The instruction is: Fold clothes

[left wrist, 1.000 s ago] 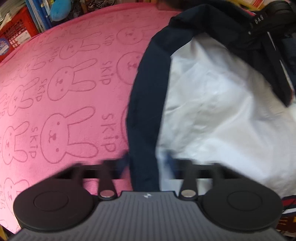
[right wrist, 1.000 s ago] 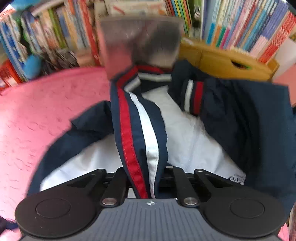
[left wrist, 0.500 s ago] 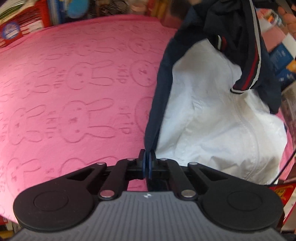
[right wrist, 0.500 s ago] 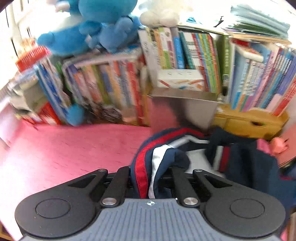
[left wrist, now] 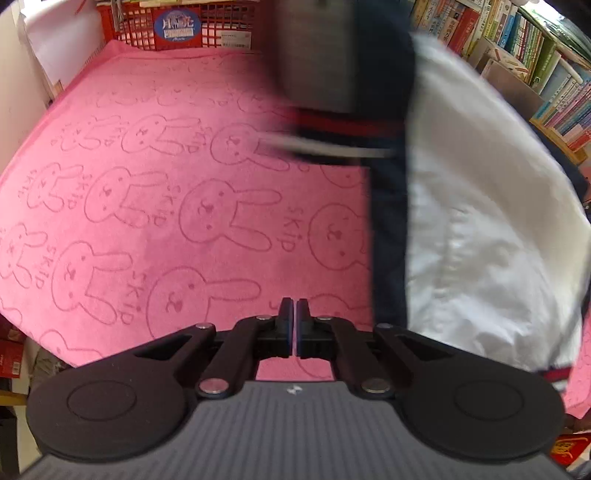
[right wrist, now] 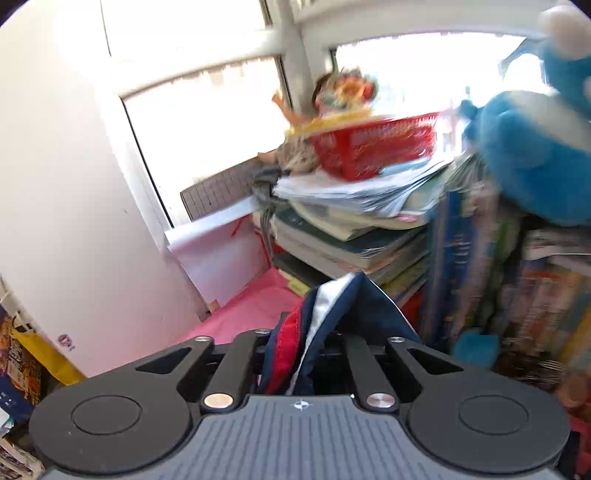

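I am looking along my left gripper (left wrist: 294, 325), whose fingers (left wrist: 285, 323) are pressed together with nothing between them, hovering over a pink towel (left wrist: 147, 221) that is covering the tabletop; the towel is plush, embossed with rabbit outlines and the word SKIP. To the right of it the jacket (left wrist: 480, 221) is lying partly on the towel, its smooth white lining facing up inside a navy border, and a blurred band of red, white and navy trim (left wrist: 332, 136) is hanging across the upper middle of the left view, crossing in front of the towel. Behind the towel a red plastic mesh basket (left wrist: 177, 26) is standing at the far edge, and a row of upright books (left wrist: 517, 40) is crowding the right rear. My right gripper (right wrist: 299, 354) is raised and pointing toward a bright window (right wrist: 207, 122), its fingers clamped on a bunched fold of the jacket's navy, red and white striped edge (right wrist: 314, 332), which is rising in a soft peak between them. Beyond it a stack of flat-lying books and papers (right wrist: 351, 221) is carrying another red basket (right wrist: 373, 147), and a fuzzy blue plush toy (right wrist: 528, 147) is sitting at the right, above more upright books (right wrist: 498, 277). A white wall (right wrist: 66, 184) is filling the left.
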Demonstrator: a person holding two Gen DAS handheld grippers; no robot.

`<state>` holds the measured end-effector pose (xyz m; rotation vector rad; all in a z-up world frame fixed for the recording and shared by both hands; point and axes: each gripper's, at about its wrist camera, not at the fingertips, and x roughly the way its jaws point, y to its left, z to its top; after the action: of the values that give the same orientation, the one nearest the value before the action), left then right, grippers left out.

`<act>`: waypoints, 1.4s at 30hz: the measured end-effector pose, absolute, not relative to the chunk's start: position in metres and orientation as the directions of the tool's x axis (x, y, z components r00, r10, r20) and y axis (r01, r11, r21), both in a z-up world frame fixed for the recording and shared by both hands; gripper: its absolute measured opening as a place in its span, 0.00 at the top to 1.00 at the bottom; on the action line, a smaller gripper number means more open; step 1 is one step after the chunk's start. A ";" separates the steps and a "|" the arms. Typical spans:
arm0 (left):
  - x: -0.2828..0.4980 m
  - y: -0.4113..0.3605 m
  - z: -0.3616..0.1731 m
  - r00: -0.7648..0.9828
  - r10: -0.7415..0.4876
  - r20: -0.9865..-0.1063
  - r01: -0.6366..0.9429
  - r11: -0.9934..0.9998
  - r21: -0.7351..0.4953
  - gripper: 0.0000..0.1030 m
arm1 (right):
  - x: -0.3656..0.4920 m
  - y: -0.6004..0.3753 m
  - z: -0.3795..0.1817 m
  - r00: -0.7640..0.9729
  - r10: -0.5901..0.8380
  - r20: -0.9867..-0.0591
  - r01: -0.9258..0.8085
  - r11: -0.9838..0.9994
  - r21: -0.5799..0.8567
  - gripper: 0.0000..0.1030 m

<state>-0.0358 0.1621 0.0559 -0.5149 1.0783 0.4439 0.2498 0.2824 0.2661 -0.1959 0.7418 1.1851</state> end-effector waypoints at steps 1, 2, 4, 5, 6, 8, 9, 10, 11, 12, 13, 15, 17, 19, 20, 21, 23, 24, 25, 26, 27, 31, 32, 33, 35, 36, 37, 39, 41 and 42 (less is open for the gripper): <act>-0.035 0.161 0.053 0.407 0.078 -0.910 -0.573 0.798 -0.188 0.99 | 0.254 0.290 0.258 0.161 0.745 -0.647 -0.885 0.399 0.238 0.74; -0.034 0.161 0.050 0.407 0.065 -0.911 -0.571 0.797 -0.198 0.97 | 0.258 0.294 0.250 0.146 0.725 -0.674 -0.881 0.406 0.245 0.70; -0.033 0.160 0.044 0.407 0.040 -0.913 -0.566 0.795 -0.218 0.82 | 0.266 0.278 0.233 0.105 0.706 -0.700 -0.870 0.406 0.279 0.44; -0.032 0.159 0.042 0.406 0.027 -0.913 -0.564 0.794 -0.228 0.79 | 0.269 0.269 0.225 0.088 0.696 -0.713 -0.865 0.408 0.292 0.36; -0.031 0.158 0.039 0.406 0.014 -0.914 -0.562 0.792 -0.238 0.71 | 0.272 0.253 0.218 0.094 0.684 -0.723 -0.862 0.420 0.285 0.23; -0.030 0.157 0.033 0.405 -0.012 -0.914 -0.558 0.789 -0.258 0.64 | 0.276 0.212 0.206 0.139 0.656 -0.742 -0.853 0.460 0.247 0.18; -0.027 0.155 0.031 0.404 -0.021 -0.914 -0.550 0.793 -0.261 0.60 | 0.274 0.188 0.201 0.162 0.640 -0.751 -0.845 0.483 0.230 0.12; -0.022 0.154 0.028 0.401 -0.026 -0.916 -0.544 0.798 -0.260 0.58 | 0.276 0.164 0.196 0.182 0.622 -0.762 -0.831 0.511 0.219 0.09; -0.016 0.153 0.026 0.395 -0.028 -0.918 -0.538 0.803 -0.256 0.57 | 0.278 0.136 0.192 0.200 0.600 -0.775 -0.812 0.544 0.212 0.08; -0.012 0.150 0.023 0.386 -0.030 -0.922 -0.527 0.813 -0.247 0.55 | 0.281 0.111 0.187 0.224 0.566 -0.793 -0.782 0.590 0.201 0.08; -0.008 0.148 0.020 0.375 -0.032 -0.926 -0.516 0.823 -0.237 0.51 | 0.283 0.083 0.183 0.258 0.518 -0.815 -0.742 0.647 0.176 0.08; -0.003 0.139 0.015 0.349 -0.038 -0.936 -0.499 0.838 -0.221 0.47 | 0.285 0.027 0.172 0.314 0.413 -0.855 -0.658 0.744 0.117 0.08; 0.000 0.133 0.011 0.334 -0.064 -0.940 -0.491 0.840 -0.231 0.41 | 0.280 -0.030 0.160 0.340 0.304 -0.890 -0.578 0.814 0.057 0.08; 0.003 0.126 0.008 0.315 -0.102 -0.943 -0.480 0.840 -0.251 0.32 | 0.270 -0.083 0.148 0.340 0.200 -0.919 -0.497 0.868 0.005 0.08; 0.005 0.122 0.006 0.305 -0.121 -0.944 -0.475 0.840 -0.262 0.31 | 0.265 -0.108 0.142 0.331 0.156 -0.931 -0.453 0.891 -0.012 0.08; 0.007 0.118 0.004 0.295 -0.141 -0.945 -0.470 0.840 -0.272 0.29 | 0.259 -0.131 0.135 0.319 0.114 -0.941 -0.408 0.913 -0.028 0.08; 0.010 0.109 0.000 0.261 -0.149 -0.954 -0.465 0.847 -0.259 0.22 | 0.246 -0.167 0.119 0.298 0.056 -0.953 -0.333 0.942 -0.049 0.08; 0.012 0.105 -0.003 0.239 -0.148 -0.960 -0.470 0.847 -0.247 0.21 | 0.238 -0.179 0.109 0.288 0.030 -0.957 -0.307 0.950 -0.063 0.08; 0.014 0.102 -0.007 0.216 -0.147 -0.965 -0.475 0.848 -0.235 0.20 | 0.232 -0.190 0.099 0.272 0.009 -0.962 -0.289 0.954 -0.073 0.08; 0.015 0.099 -0.011 0.204 -0.149 -0.968 -0.483 0.845 -0.232 0.20 | 0.227 -0.201 0.089 0.252 0.001 -0.968 -0.281 0.957 -0.072 0.09; 0.016 0.097 -0.015 0.193 -0.151 -0.969 -0.490 0.841 -0.229 0.12 | 0.222 -0.211 0.079 0.231 -0.004 -0.973 -0.274 0.959 -0.069 0.09; 0.022 0.080 -0.020 0.206 -0.102 -0.973 -0.493 0.848 -0.193 0.01 | 0.208 -0.225 0.049 0.183 0.049 -0.982 -0.267 0.964 -0.002 0.16; 0.024 0.075 -0.020 0.205 -0.075 -0.976 -0.490 0.855 -0.169 0.01 | 0.208 -0.227 0.046 0.181 0.073 -0.981 -0.255 0.967 0.025 0.20; 0.027 0.069 -0.020 0.206 -0.042 -0.978 -0.473 0.870 -0.137 0.06 | 0.207 -0.228 0.043 0.180 0.098 -0.979 -0.244 0.968 0.052 0.30; 0.029 0.059 -0.013 0.212 0.031 -0.977 -0.450 0.891 -0.070 0.32 | 0.206 -0.228 0.045 0.181 0.138 -0.974 -0.247 0.965 0.091 0.53; 0.031 0.057 -0.009 0.219 0.034 -0.975 -0.433 0.899 -0.066 0.49 | 0.203 -0.227 0.050 0.187 0.141 -0.972 -0.257 0.962 0.090 0.63; 0.032 0.056 -0.004 0.225 0.029 -0.974 -0.427 0.901 -0.072 0.60 | 0.199 -0.226 0.056 0.191 0.148 -0.970 -0.266 0.959 0.094 0.78; 0.034 0.059 0.004 0.220 0.021 -0.975 -0.425 0.902 -0.077 0.93 | 0.191 -0.230 0.066 0.172 0.207 -0.963 -0.259 0.953 0.158 0.86; 0.033 0.065 0.016 0.227 0.015 -0.974 -0.425 0.901 -0.085 0.95 | 0.179 -0.237 0.074 0.134 0.278 -0.951 -0.225 0.943 0.244 0.87; 0.031 0.067 0.024 0.233 0.016 -0.972 -0.422 0.902 -0.086 0.96 | 0.173 -0.241 0.078 0.115 0.315 -0.942 -0.206 0.935 0.288 0.87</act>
<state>0.0313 0.0667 0.0235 -0.3657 1.3089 0.3101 0.1734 -0.2414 0.0783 0.0933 1.4053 0.3825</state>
